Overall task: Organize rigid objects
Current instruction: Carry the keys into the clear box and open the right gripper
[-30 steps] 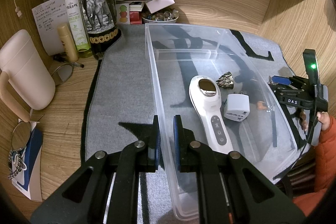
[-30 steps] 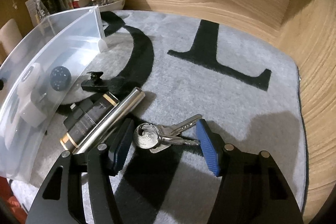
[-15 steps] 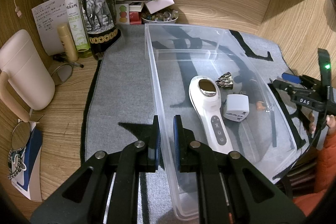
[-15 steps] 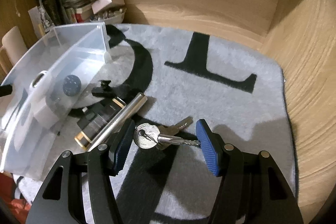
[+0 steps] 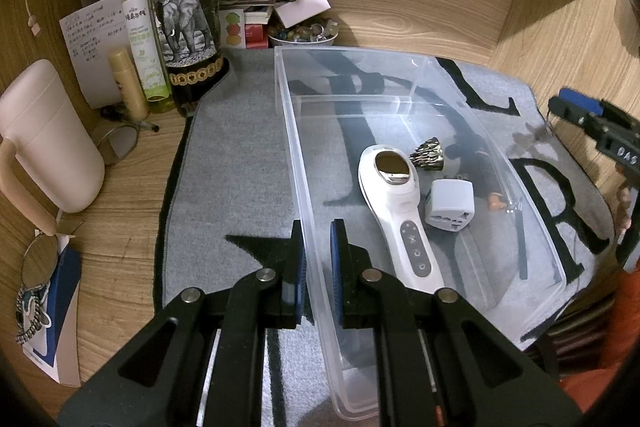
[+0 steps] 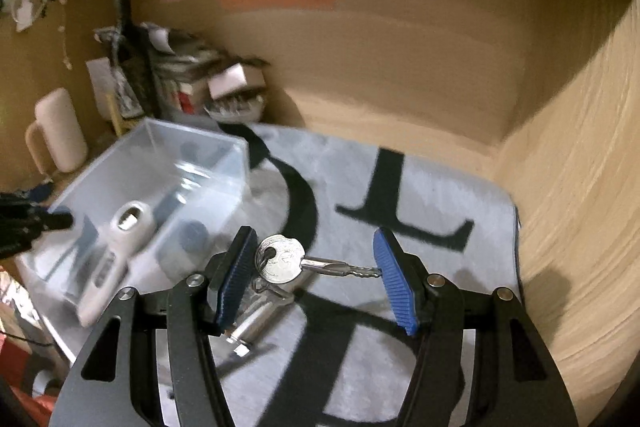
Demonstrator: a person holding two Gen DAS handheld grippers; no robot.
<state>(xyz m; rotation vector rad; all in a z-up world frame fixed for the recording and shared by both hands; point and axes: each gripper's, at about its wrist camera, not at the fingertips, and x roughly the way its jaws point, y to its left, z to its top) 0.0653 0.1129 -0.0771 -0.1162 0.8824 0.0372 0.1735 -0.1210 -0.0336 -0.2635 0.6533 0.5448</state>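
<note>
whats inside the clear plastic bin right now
In the clear plastic bin: a white handheld device, a white travel adapter and a small scaly metal bell. The near end is hidden behind the left gripper.

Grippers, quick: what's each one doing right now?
Left gripper: shut on the clear plastic bin, clamping its side wall.
Right gripper: shut on the keys, spanned lengthwise between the pads, lifted off the mat.
</note>
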